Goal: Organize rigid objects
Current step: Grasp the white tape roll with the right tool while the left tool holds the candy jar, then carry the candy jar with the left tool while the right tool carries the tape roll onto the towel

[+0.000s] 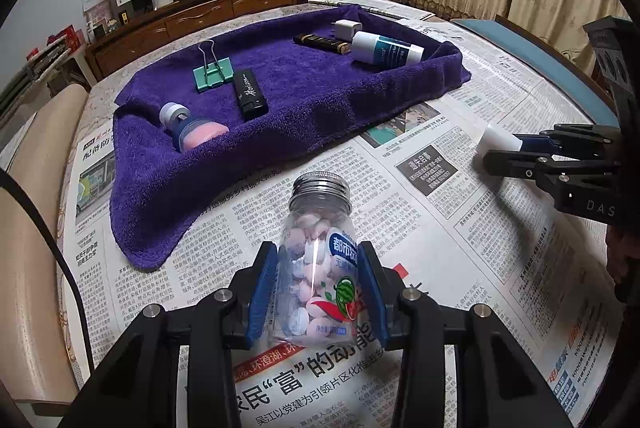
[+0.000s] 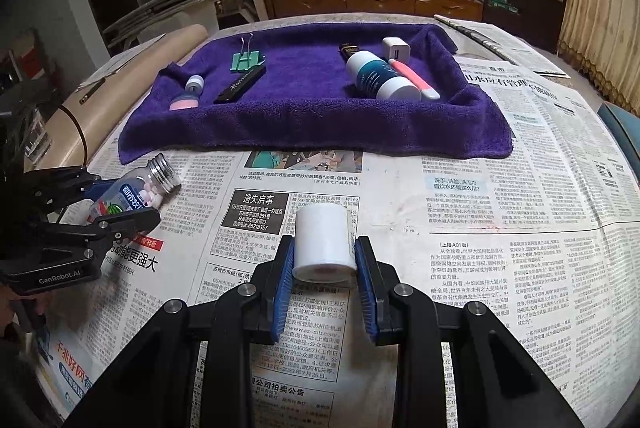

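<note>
Candy bottle (image 1: 318,260) w/ silver cap sits btwn the left gripper (image 1: 318,264) pads, squeezed tight, over the newspaper (image 1: 460,228) near the purple towel (image 1: 300,99). Right cam: right gripper (image 2: 324,260) pinches a white tube (image 2: 324,242), also over the paper.

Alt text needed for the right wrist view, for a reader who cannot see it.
The right gripper closes on a white cylinder over a newspaper-covered table. At left, the left gripper holds a candy bottle; behind lies a purple towel bearing small objects.
</note>
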### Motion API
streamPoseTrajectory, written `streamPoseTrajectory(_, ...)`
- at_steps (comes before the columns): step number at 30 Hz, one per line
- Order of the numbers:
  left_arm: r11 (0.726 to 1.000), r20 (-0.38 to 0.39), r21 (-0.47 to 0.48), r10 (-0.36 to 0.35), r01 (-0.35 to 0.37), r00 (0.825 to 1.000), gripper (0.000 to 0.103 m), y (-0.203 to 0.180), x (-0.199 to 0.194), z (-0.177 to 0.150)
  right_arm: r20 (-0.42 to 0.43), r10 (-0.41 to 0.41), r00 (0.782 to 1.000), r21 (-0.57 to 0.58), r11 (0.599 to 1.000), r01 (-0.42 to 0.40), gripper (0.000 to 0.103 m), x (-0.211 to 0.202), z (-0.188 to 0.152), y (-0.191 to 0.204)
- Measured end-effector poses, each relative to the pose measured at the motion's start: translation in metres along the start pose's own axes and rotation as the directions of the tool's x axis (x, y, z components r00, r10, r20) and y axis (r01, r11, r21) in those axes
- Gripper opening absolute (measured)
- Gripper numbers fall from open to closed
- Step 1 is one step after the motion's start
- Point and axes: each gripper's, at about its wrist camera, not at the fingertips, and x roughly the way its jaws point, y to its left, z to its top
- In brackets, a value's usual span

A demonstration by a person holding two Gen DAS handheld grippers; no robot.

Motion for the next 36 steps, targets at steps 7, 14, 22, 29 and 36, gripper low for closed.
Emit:
streamPoseTrajectory(7, 0.999, 0.035, -0.022, -0.04, 0.041, 0.999, 0.039, 0.0, -0.01, 0.005, 0.003, 0.006, 1.0, 0.004, 1.0, -0.006, 0.03, -0.005, 0.001, -0.005)
streamPoseTrajectory(14, 0.998, 0.042, -0.053, -0.044, 0.046, 0.998, 0.039, 0.005, -0.016, 0.007, 0.006, 0.013, 1.0, 0.009, 1.0, -0.013, 0.03, -0.01, 0.003, -0.007)
streamPoseTrajectory(22, 0.996, 0.075, -0.071, -0.043, 0.049, 0.996, 0.039, 0.006, -0.03, 0.024, 0.019, 0.025, 0.999, 0.001, 1.0, -0.025, 0.03, -0.019, 0.018, -0.008)
streamPoseTrajectory(29, 0.993, 0.083, -0.106, -0.033, 0.042, 0.996, 0.039, 0.019, -0.032, 0.045, 0.036, 0.035, 0.999, -0.042, 0.999, -0.034, 0.03, -0.026, 0.053, -0.009)
streamPoseTrajectory(36, 0.99, 0.079, -0.131, -0.038, 0.049, 0.996, 0.039, 0.03, -0.02, 0.085, 0.039, 0.077, 0.996, -0.065, 0.995, -0.074, 0.03, -0.013, 0.099, -0.009)
